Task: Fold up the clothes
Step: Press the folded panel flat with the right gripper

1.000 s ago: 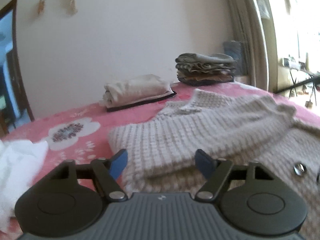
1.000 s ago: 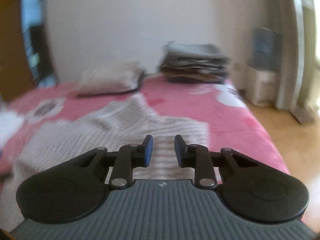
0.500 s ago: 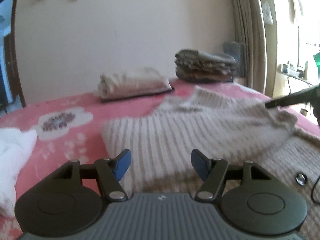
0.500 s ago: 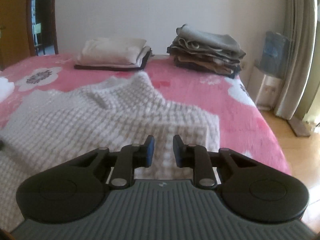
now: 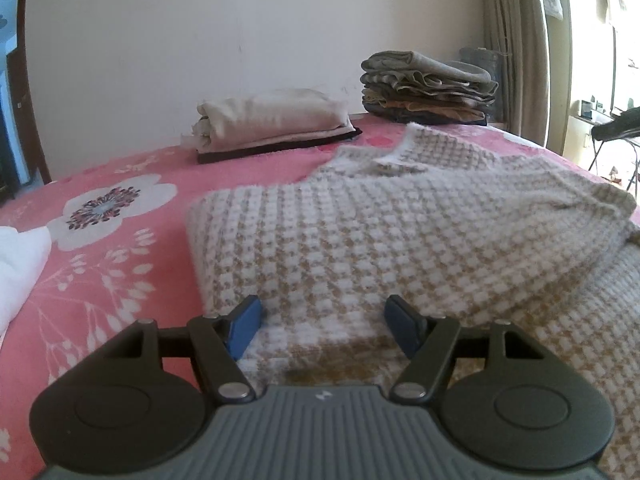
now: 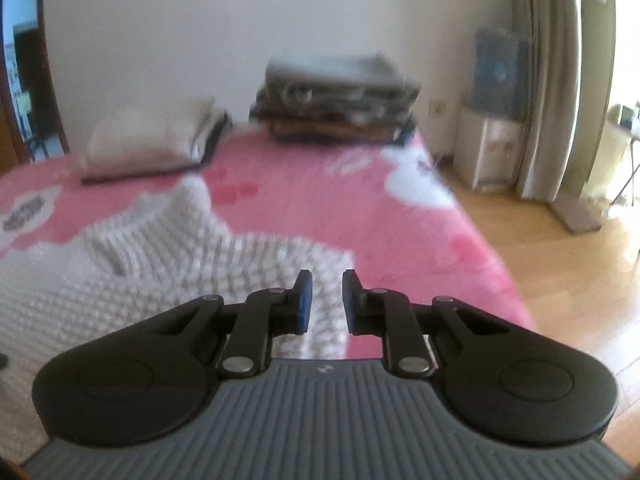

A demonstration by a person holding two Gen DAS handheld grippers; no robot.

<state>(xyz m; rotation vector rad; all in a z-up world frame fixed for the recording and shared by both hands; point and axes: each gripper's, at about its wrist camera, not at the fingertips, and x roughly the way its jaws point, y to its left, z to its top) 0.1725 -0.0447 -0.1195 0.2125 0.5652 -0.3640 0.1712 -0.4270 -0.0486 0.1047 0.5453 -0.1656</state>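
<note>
On a pink floral bedspread [image 5: 120,264], knit sweater [image 5: 360,240], left gripper [image 5: 322,322] jaws apart, right gripper [image 6: 323,300] closing on nothing.

- sweater [image 5: 400,240]: white and tan check knit
- bedspread [image 5: 120,264]: pink with white flowers
- folded pile [image 5: 272,120]: cream over a black layer
- stack [image 5: 428,88]: grey, brown, dark
- gripper pads [image 5: 244,326]: blue
- wall [image 5: 200,40]: off-white
</note>
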